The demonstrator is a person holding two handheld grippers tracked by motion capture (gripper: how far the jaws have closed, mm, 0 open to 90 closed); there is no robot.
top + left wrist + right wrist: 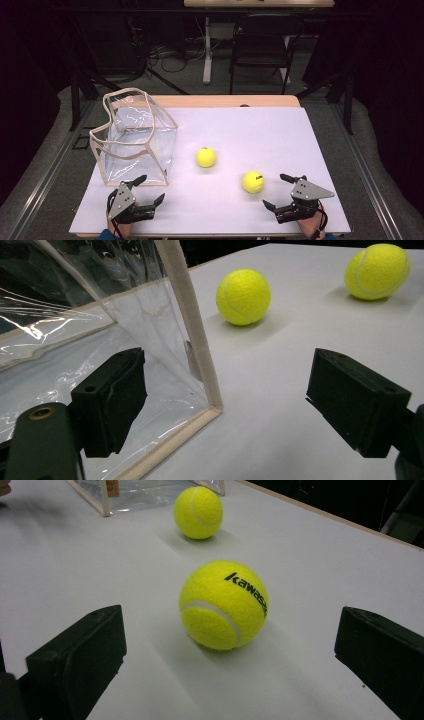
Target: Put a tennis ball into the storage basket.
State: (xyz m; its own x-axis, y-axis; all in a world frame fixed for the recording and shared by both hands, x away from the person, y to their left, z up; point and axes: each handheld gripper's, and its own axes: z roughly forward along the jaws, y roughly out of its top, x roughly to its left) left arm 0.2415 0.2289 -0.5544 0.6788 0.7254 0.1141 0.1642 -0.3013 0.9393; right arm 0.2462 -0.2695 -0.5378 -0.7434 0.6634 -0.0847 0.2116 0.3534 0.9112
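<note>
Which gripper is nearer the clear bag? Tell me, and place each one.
Left. The left gripper sits at the clear bag's front bottom edge, one of its fingers right against the plastic. The right gripper is across the table, beyond the printed tennis ball.

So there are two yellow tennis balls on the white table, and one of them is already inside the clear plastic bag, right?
Not quite. Both yellow tennis balls lie on the white table, outside the clear plastic bag, to its right. The high view shows this.
</note>
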